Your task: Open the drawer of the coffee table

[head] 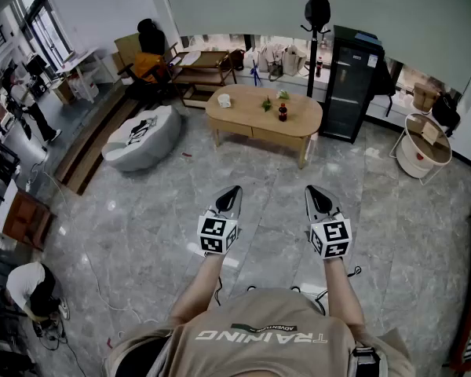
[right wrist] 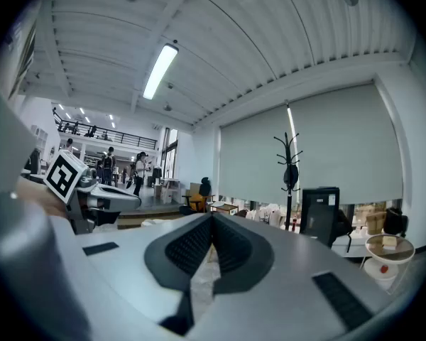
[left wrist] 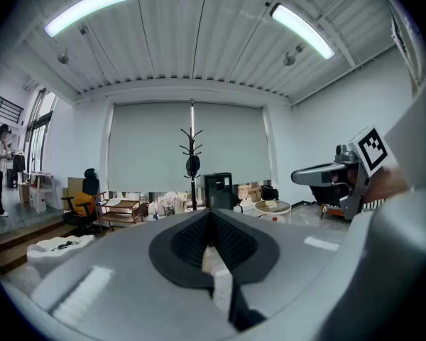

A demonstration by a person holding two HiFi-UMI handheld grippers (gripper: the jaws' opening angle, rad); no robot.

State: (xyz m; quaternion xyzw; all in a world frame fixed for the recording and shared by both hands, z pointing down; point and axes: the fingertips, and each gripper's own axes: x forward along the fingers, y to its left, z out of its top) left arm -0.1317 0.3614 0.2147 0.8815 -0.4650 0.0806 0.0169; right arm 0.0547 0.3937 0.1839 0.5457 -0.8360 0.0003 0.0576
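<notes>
— Left gripper (head: 235, 189) and right gripper (head: 310, 189): how are they kept?
— Both are shut tight. Nothing is held in either.
— Where is the coffee table (head: 243, 107)?
— Far ahead of both grippers, across the floor (head: 259, 175). Its drawer (head: 273, 135) looks shut and is not touched. A bean bag (head: 141, 136) is seen ahead to the left, a black cabinet (head: 349, 85) ahead to the right.
— What is done?
— Nothing yet, it seems. The table must be reached, then the drawer pulled.
</notes>
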